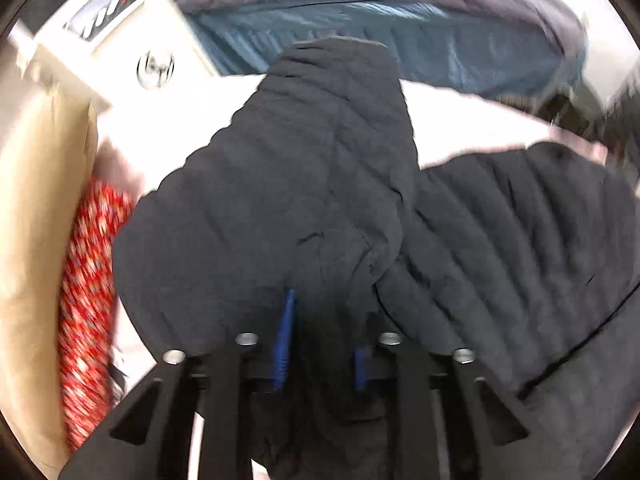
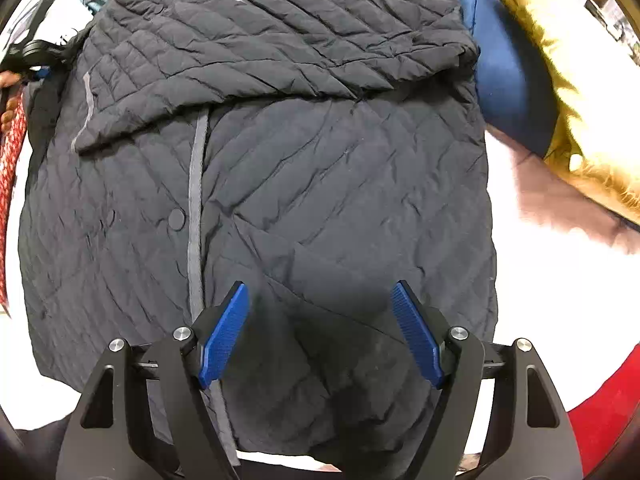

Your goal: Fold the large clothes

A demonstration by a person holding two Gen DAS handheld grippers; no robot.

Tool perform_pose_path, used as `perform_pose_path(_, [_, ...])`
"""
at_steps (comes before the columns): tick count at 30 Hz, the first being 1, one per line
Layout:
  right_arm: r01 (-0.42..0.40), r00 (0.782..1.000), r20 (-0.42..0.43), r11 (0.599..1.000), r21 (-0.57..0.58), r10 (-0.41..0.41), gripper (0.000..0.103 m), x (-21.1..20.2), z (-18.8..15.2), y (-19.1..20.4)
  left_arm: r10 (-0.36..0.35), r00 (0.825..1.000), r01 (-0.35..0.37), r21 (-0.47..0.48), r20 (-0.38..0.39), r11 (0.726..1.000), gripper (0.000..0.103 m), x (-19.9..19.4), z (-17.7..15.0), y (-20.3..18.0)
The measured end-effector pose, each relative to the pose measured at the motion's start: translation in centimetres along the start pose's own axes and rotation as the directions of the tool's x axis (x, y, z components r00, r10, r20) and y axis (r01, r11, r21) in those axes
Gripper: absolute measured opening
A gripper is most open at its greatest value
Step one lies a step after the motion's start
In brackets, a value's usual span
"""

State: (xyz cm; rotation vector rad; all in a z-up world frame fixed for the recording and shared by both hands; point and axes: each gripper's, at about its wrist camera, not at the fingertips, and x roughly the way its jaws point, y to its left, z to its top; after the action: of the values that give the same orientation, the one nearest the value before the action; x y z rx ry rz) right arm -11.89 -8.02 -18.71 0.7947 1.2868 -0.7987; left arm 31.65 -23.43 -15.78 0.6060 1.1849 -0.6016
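1. Jacket (image 2: 280,184), dark and quilted, is spread on a white table (image 2: 560,280), front up, with its grey placket (image 2: 195,216) running from 12 to 6 o'clock in the right wrist view.
2. A sleeve (image 2: 280,40) is laid folded across the chest, at 12 o'clock in that view.
3. The right gripper (image 2: 320,334) is held wide apart above the hem; nothing is seen between its blue pads (image 2: 224,336), and no cloth is touched.
4. The left gripper (image 1: 324,344) is drawn nearly together on a bunch of dark fabric; the jacket is judged to be pinched there, with a sleeve (image 1: 320,140) hanging away toward 12 o'clock.
5. Handling is judged as follows: the padding looks soft, light and puffy, the shell looks smooth and likely slippery, so folds may spring back or slide.
6. A hold is best taken at seams, cuffs or the hem edge, where layers are thin enough to be pinched firmly.
7. Only the right view shows the whole front, a snap (image 2: 176,219), a blue and yellow garment (image 2: 520,92) at 2 o'clock and red cloth (image 2: 600,412) at 4 o'clock.
8. Only the left view shows the pinch itself, a blue-grey quilt (image 1: 400,20) at 12 o'clock and a red patterned cloth (image 1: 88,300) at 9 o'clock; blur hides finer detail.
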Motion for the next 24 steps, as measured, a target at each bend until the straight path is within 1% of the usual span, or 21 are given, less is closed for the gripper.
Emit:
perform_pose_path(2, [-0.02, 1.0, 0.01, 1.0, -0.002, 0.02, 0.074, -0.1, 0.7, 0.1, -0.079, 0.997, 0.079, -0.112, 0.003, 0.991, 0.014, -1.3, 0.0, 1.9])
perform_pose_path(3, [-0.026, 1.0, 0.015, 1.0, -0.008, 0.026, 0.074, -0.3, 1.1, 0.3, -0.107, 0.994, 0.108, -0.139, 0.016, 0.984, 0.014, -2.1, 0.0, 2.3])
perform_pose_path(4, [-0.034, 0.999, 0.025, 0.999, -0.018, 0.035, 0.074, -0.4, 1.5, 0.5, -0.117, 0.993, 0.12, -0.138, 0.029, 0.983, 0.013, -2.8, -0.2, 2.4])
perform_pose_path(6, [-0.043, 0.998, 0.038, 0.998, -0.035, 0.045, 0.074, -1.0, 2.3, 1.4, -0.112, 0.992, 0.116, -0.086, 0.055, 0.99, 0.012, -4.4, -1.2, 1.8])
perform_pose_path(7, [-0.048, 0.998, 0.044, 0.998, -0.042, 0.05, 0.074, -1.1, 2.5, 1.5, -0.122, 0.99, 0.127, -0.06, 0.07, 0.99, 0.011, -5.3, -1.8, 1.4])
perform_pose_path(8, [-0.057, 0.997, 0.049, 0.997, -0.048, 0.059, 0.074, -1.4, 2.8, 1.7, -0.156, 0.984, 0.159, -0.031, 0.09, 0.987, 0.011, -6.6, -2.9, 0.8])
perform_pose_path(10, [-0.068, 0.996, 0.055, 0.996, -0.057, 0.071, 0.074, -1.7, 3.2, 2.0, -0.211, 0.97, 0.211, 0.02, 0.122, 0.977, 0.011, -8.6, -4.8, -0.1])
perform_pose_path(11, [-0.072, 0.995, 0.059, 0.995, -0.063, 0.076, 0.074, -1.8, 3.3, 2.0, -0.239, 0.96, 0.23, 0.08, 0.144, 0.97, 0.011, -9.9, -6.2, -0.8])
perform_pose_path(13, [-0.08, 0.994, 0.063, 0.994, -0.072, 0.084, 0.074, -2.0, 3.5, 2.4, -0.261, 0.951, 0.231, 0.181, 0.164, 0.956, 0.011, -11.3, -8.9, -2.3])
perform_pose_path(14, [-0.083, 0.994, 0.062, 0.994, -0.075, 0.088, 0.074, -1.9, 3.5, 2.6, -0.271, 0.95, 0.231, 0.235, 0.157, 0.944, 0.011, -11.5, -10.7, -3.2])
perform_pose_path(15, [-0.088, 0.994, 0.059, 0.993, -0.079, 0.092, 0.074, -1.8, 3.6, 2.7, -0.27, 0.954, 0.226, 0.278, 0.133, 0.934, 0.011, -11.2, -12.4, -3.9])
perform_pose_path(17, [-0.097, 0.994, 0.052, 0.992, -0.08, 0.101, 0.074, -1.6, 3.5, 3.4, -0.255, 0.963, 0.215, 0.321, 0.087, 0.922, 0.011, -10.2, -14.6, -4.7])
perform_pose_path(18, [-0.102, 0.993, 0.047, 0.992, -0.08, 0.106, 0.074, -1.5, 3.5, 3.5, -0.23, 0.97, 0.193, 0.344, 0.071, 0.919, 0.011, -9.3, -15.4, -5.1])
perform_pose_path(20, [-0.112, 0.993, 0.035, 0.99, -0.079, 0.115, 0.074, -1.1, 3.7, 4.0, -0.197, 0.979, 0.159, 0.383, 0.06, 0.91, 0.011, -8.2, -16.5, -6.1])
perform_pose_path(21, [-0.119, 0.992, 0.03, 0.99, -0.079, 0.121, 0.074, -1.0, 3.7, 4.1, -0.185, 0.981, 0.151, 0.389, 0.051, 0.909, 0.011, -7.6, -16.7, -6.4])
perform_pose_path(24, [-0.154, 0.988, 0.016, 0.986, -0.063, 0.156, 0.074, -0.6, 4.3, 4.4, -0.164, 0.986, 0.146, 0.345, 0.024, 0.927, 0.011, -6.3, -16.3, -6.4])
